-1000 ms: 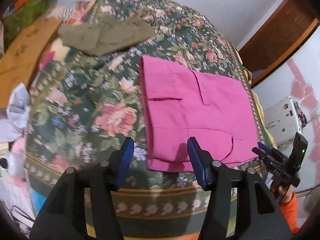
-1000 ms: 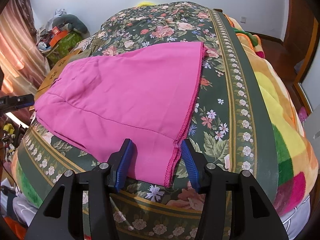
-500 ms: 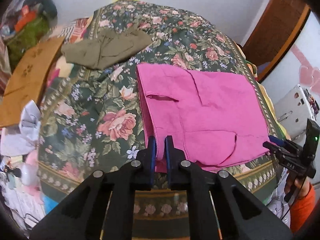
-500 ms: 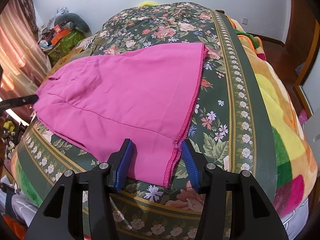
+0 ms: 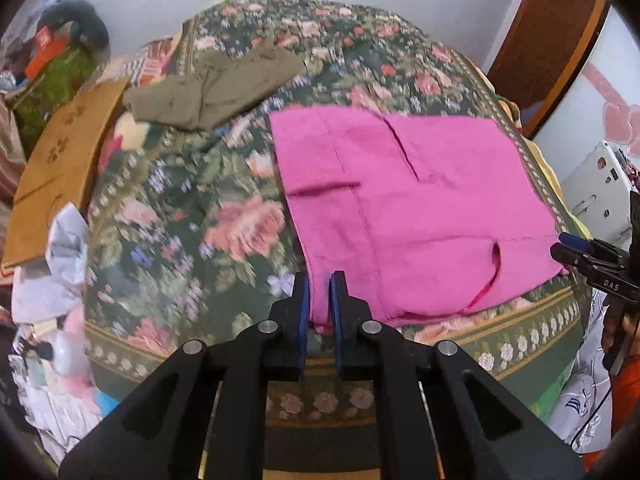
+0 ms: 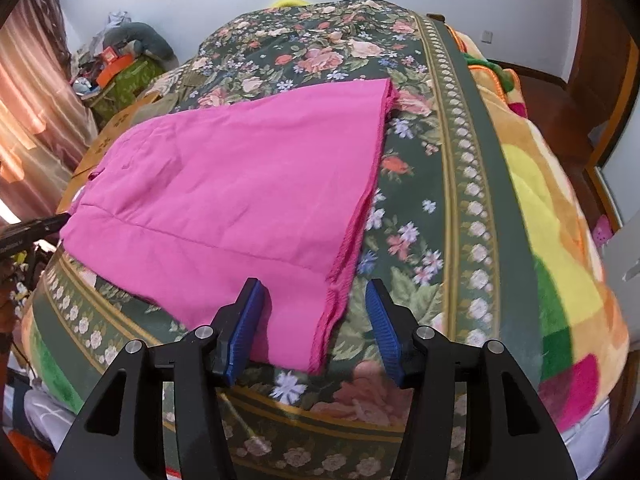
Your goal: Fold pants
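Bed [image 6: 452,184]: it carries the pants [image 6: 240,184], flat near your front edge.
Pants: one corner is pinched in your left gripper [image 5: 319,292].
Right gripper [image 6: 316,312]: wide, astride the other front corner, not gripping.
Risk: lifting now would raise one side only, so the fold skews.

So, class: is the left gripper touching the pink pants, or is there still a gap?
Touching. The left wrist view shows the left gripper shut on the near corner of the pink pants, cloth pinched between its blue pads.
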Demonstrator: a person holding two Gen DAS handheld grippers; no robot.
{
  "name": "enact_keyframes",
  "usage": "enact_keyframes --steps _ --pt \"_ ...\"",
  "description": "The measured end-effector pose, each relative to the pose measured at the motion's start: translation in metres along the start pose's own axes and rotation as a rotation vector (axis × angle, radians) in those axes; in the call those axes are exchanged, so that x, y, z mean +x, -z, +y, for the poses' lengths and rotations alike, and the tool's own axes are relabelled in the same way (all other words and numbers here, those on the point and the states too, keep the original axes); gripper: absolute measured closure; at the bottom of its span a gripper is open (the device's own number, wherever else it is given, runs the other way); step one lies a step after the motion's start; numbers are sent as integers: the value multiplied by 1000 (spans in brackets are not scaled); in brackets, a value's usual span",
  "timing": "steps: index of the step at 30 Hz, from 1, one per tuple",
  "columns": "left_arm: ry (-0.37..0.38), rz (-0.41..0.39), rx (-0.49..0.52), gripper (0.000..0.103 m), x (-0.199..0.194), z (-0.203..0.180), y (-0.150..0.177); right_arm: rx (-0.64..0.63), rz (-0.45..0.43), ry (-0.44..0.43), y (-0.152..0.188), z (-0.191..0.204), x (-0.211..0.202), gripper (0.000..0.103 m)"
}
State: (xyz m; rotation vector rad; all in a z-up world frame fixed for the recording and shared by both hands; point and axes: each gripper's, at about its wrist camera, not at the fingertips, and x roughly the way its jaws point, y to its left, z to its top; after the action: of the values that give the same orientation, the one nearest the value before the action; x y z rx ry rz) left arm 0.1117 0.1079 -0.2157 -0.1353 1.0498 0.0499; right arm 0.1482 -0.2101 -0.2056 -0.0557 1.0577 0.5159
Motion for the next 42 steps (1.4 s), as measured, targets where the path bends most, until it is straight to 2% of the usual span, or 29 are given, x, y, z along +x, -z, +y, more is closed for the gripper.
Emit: enact_keyframes --steps 2,4,5,6,8,10,14,20,24,28,29,30,31,32,33,34,36,42 --pt "-23 -30 -1 91 -7 4 -11 -14 -9 26 -7 -1 -3 54" --pt "-31 -53 -9 81 -11 9 -25 -19 -25 40 -17 -5 -6 54" --pt "-39 -67 -18 66 -12 13 -35 -19 -33 45 -22 -7 -7 53" --pt "-48 -79 -26 45 -12 15 -42 -19 -43 52 -29 -10 -8 53" --pt "-66 -120 -39 29 -11 18 -58 -15 -59 67 -43 -16 -7 53" --pt "-76 -137 -29 28 -7 18 -71 -12 -74 77 -56 -21 -6 49" --pt "-71 -111 -7 25 20 15 -99 -27 -93 107 -82 -29 5 45" --pt "-37 -16 -31 25 71 19 -122 2 -76 89 -117 -47 36 45" --pt "31 58 -65 25 100 24 -121 24 -28 58 -137 -56 70 45" --pt "73 87 -77 25 113 24 -115 31 12 -28 -146 -58 97 45" --pt "83 84 -76 29 113 23 -114 24 8 -36 -146 -56 98 45" --pt "107 82 -81 41 112 23 -114 -5 -10 -37 -146 -50 99 50" --pt "122 79 -94 45 111 24 -114 -28 -16 -40 -145 -44 100 58" --pt "117 74 -99 53 110 25 -115 -50 -23 -32 -146 -40 100 62" --pt "119 62 -94 62 107 25 -115 -78 -34 -14 -145 -35 100 70" --pt "111 53 -88 65 106 24 -115 -108 -43 4 -145 -30 99 83" --pt "94 40 -76 72 103 23 -114 -146 -48 31 -147 -27 100 93" --pt "4 8 -72 73 104 21 -108 -244 -71 136 -148 -15 105 94"
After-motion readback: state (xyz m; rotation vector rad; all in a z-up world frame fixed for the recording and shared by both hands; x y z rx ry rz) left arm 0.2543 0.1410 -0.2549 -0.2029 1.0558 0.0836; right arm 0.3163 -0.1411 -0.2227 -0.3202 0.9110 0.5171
